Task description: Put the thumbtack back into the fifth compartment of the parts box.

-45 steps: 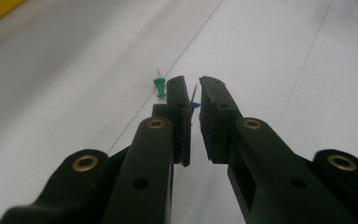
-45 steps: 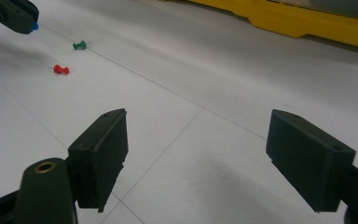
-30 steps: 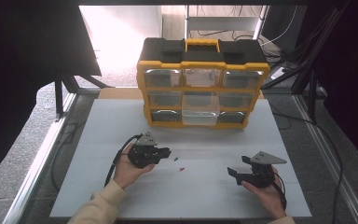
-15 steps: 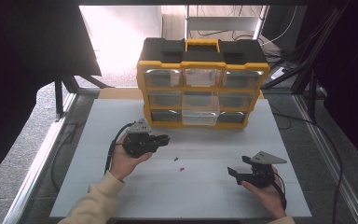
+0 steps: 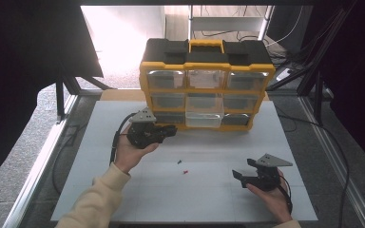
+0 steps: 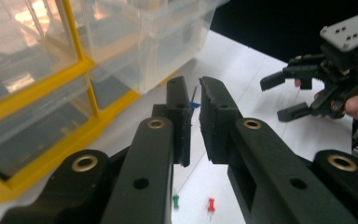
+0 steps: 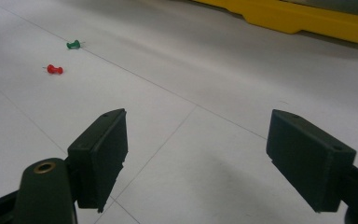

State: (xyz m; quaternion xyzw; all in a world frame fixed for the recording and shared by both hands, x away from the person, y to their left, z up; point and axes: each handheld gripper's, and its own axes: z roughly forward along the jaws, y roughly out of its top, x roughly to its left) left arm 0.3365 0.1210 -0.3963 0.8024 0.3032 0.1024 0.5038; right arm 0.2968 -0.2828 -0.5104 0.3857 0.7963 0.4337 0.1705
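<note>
Between the black jaws at the centre of the left gripper view sits a blue push pin [image 6: 194,104], its thin metal point slanting upward in the narrow gap. The left gripper [image 6: 194,95] is pinched down on that pin, the two pads nearly meeting around it. Seen from the high view, this left gripper [image 5: 170,131] is held above the white table [image 5: 218,199] at centre left, just in front of the lower left drawers of the yellow and black drawer organizer [image 5: 206,47], its jaws pointing toward the right of the frame.

Lower in the left gripper view, at the bottom centre, a green push pin [image 6: 175,201] and a red push pin [image 6: 210,204] lie side by side on the table. In the high view they are tiny specks near the middle of the white surface, the green push pin [image 5: 179,162] a little above and left of the red push pin [image 5: 186,171]. In the upper left of the right gripper view the green one [image 7: 73,45] lies just beyond the red one [image 7: 53,69], both on their sides.

The organizer's clear drawers fill the upper left of the left gripper view, and one clear bottom-row drawer [image 5: 203,118] in the middle column stands pulled out in the high view.

At the lower right of the high view the right gripper [image 5: 245,169] rests low over the table in the person's right hand, jaws spread wide with nothing between them; its own view shows the two pads [image 7: 99,149] well apart over bare table.
</note>
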